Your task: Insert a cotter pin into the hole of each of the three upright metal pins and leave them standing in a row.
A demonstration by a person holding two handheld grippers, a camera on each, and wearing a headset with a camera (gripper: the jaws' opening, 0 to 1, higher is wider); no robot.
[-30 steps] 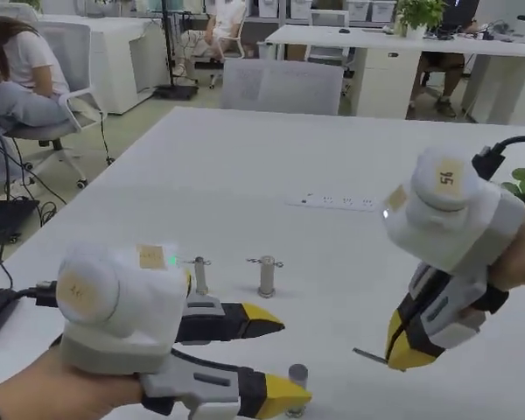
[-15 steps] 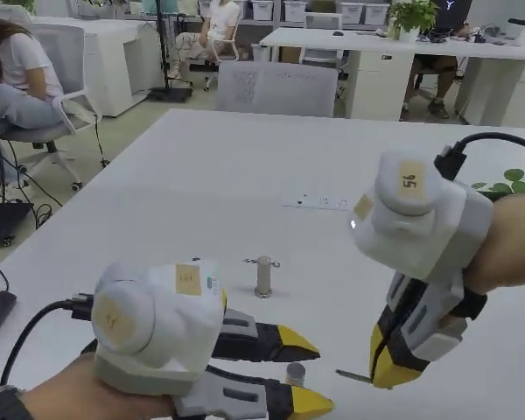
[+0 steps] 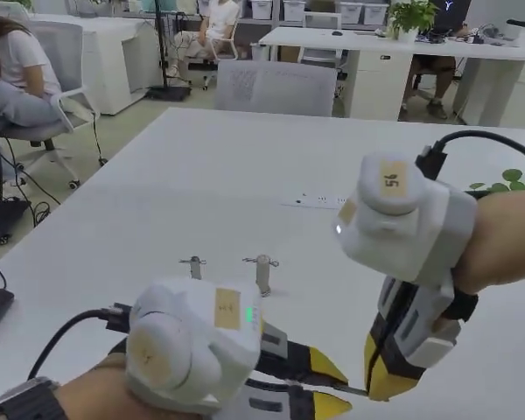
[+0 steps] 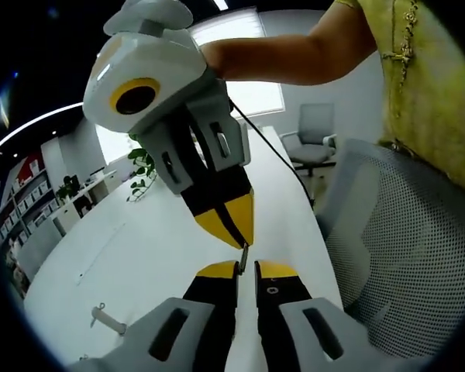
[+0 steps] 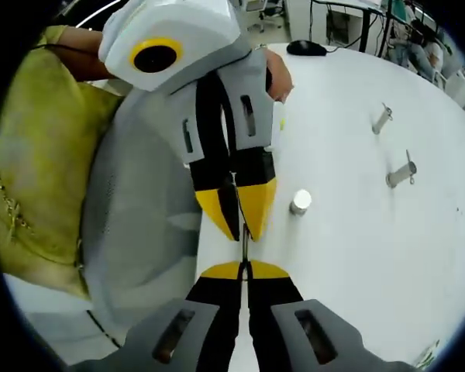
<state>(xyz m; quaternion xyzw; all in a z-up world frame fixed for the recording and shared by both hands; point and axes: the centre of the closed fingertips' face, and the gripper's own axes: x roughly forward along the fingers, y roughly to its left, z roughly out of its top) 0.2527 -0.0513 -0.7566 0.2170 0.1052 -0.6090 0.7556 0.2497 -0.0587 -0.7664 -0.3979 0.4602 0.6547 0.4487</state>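
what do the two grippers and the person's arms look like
The left gripper and right gripper have rounded white housings with tan stickers, grey bodies, black jaws tipped yellow and black cables. The person wears a dark wristband and a yellow top.

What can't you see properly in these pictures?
Third metal pin: in the head view the left gripper covers it; in the right gripper view it is too small to show its hole.
Cotter pin: the right gripper grips it, but in both gripper views whether the left gripper's jaws also pinch it is unclear.
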